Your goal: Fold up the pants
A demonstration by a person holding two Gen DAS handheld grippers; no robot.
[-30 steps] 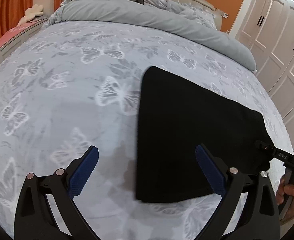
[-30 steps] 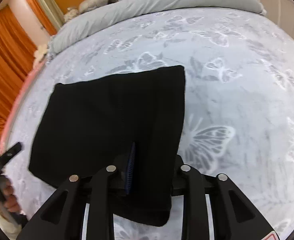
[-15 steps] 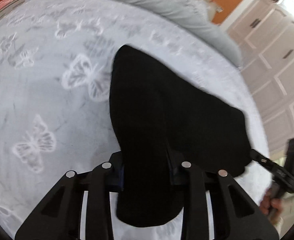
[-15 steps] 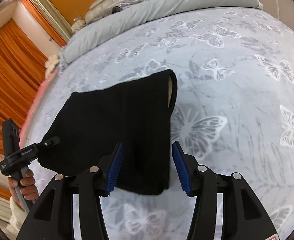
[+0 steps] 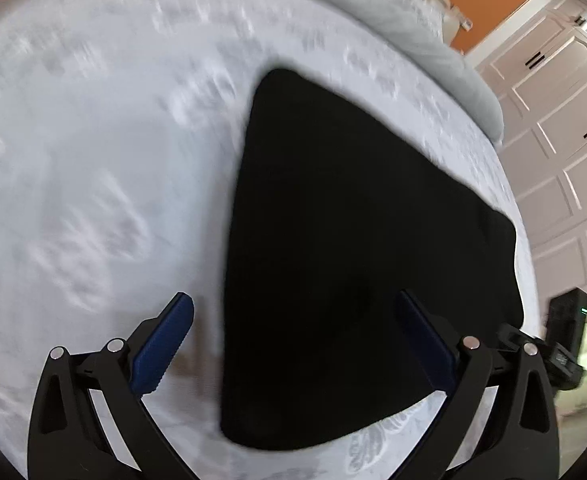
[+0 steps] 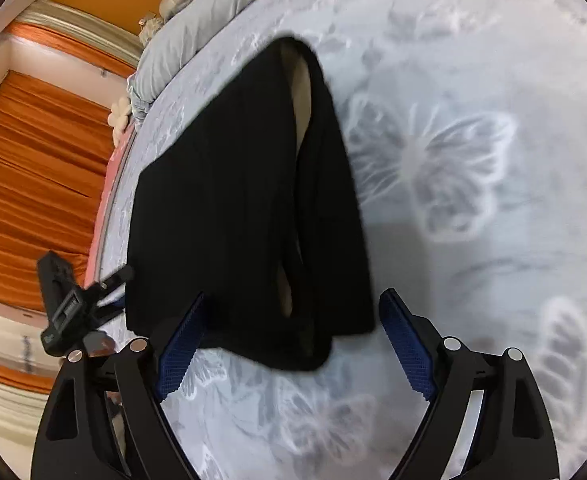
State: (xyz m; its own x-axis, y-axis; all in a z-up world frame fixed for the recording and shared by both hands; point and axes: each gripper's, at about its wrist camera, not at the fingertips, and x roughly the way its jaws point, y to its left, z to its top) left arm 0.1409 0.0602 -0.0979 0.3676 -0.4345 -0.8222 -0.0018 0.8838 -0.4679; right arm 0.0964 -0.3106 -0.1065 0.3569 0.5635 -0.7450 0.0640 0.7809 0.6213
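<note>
The black pants (image 5: 345,248) lie folded into a compact block on the grey butterfly-print bedspread (image 5: 93,160). My left gripper (image 5: 297,340) is open and empty, its blue pads either side of the block's near left edge, above it. In the right wrist view the pants (image 6: 229,208) show a loose folded edge with a pale gap on their right side. My right gripper (image 6: 289,344) is open and empty just above the block's near edge. The left gripper's body (image 6: 69,304) shows at the pants' far left.
A rolled grey duvet (image 5: 413,28) lies along the head of the bed. White wardrobe doors (image 5: 553,152) stand at the right. Orange curtains (image 6: 29,168) hang beyond the bed's left edge. The bedspread (image 6: 473,160) stretches wide to the right of the pants.
Both grippers have opened and let go of the pants. The left had closed on the near edge half a second ago. Both have pulled back and tilted; the left view is motion-blurred.
</note>
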